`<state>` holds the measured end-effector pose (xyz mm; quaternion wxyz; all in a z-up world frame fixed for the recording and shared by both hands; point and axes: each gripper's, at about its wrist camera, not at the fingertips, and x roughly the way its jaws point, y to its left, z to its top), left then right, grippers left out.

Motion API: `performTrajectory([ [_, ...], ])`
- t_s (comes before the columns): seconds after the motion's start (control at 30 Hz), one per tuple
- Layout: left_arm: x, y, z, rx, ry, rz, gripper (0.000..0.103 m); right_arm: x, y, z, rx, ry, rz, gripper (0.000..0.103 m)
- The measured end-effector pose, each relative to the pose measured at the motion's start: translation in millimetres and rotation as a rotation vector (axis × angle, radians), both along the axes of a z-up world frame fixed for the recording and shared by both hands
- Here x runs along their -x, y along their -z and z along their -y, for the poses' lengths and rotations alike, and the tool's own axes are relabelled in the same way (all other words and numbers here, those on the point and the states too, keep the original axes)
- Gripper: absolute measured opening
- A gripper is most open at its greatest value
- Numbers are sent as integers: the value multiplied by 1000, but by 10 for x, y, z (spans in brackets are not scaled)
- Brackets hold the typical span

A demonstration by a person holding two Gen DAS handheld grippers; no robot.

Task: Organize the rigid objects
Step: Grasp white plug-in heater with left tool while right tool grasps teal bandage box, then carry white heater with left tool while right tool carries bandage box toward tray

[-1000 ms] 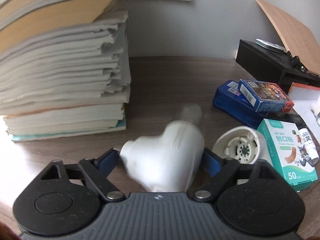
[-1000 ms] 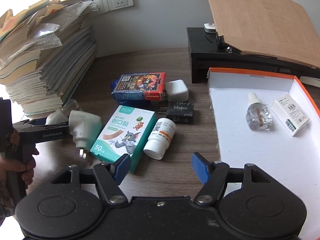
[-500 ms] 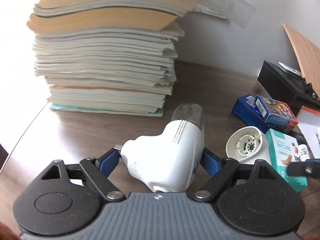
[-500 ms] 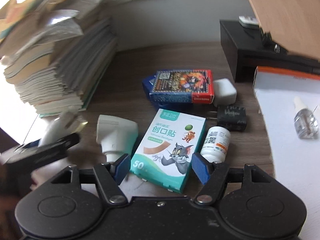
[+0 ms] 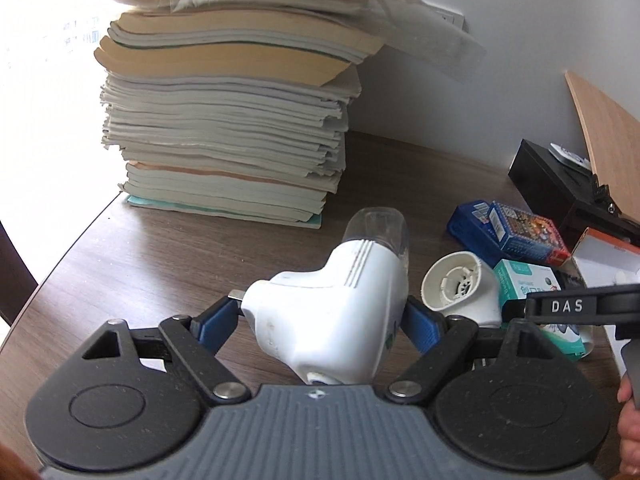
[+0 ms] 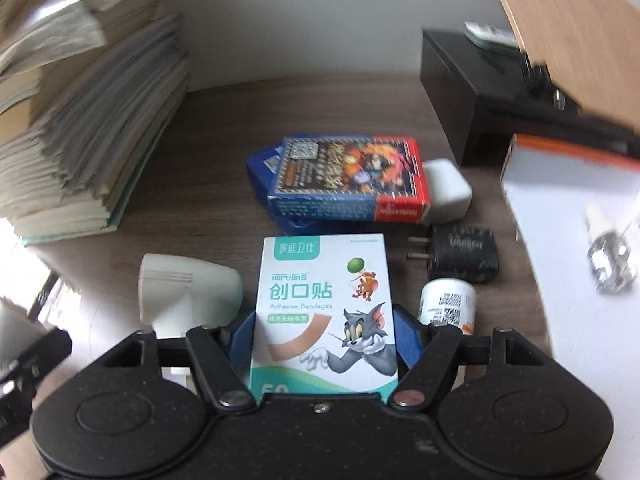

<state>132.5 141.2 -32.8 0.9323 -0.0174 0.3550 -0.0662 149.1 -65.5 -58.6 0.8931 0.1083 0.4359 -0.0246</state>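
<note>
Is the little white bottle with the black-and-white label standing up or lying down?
Lying down. The small white bottle rests on its side on the brown wooden table, beside the bandage box, its round end facing the black charger.

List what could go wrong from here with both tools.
1. The right tool straddles the bandage box, its jaws just widened and not yet pressing. The white plug-in device and the pill bottle lie close on either side, so the fingers may nudge them when closing.
2. The left tool holds a rounded white plug-in unit by its curved sides; it may twist or slip.
3. The two tools are close together and may collide.
</note>
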Motion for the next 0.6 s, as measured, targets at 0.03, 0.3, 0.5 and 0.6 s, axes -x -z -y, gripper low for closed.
performTrajectory([
  [0.03, 12, -18, 17, 6, -2, 0, 89, 44, -44, 3, -1, -12, 19, 84],
  [0.3, 149, -169, 302, 26, 6, 19, 89, 424, -411, 242, 0, -28, 130, 84],
  [0.5, 370, -251, 696, 43, 50, 31, 89, 799, -594, 601, -10, -3, 183, 84],
  [0.6, 486, -272, 922, 53, 73, 25, 89, 1026, -631, 839, 2, 26, 200, 84],
])
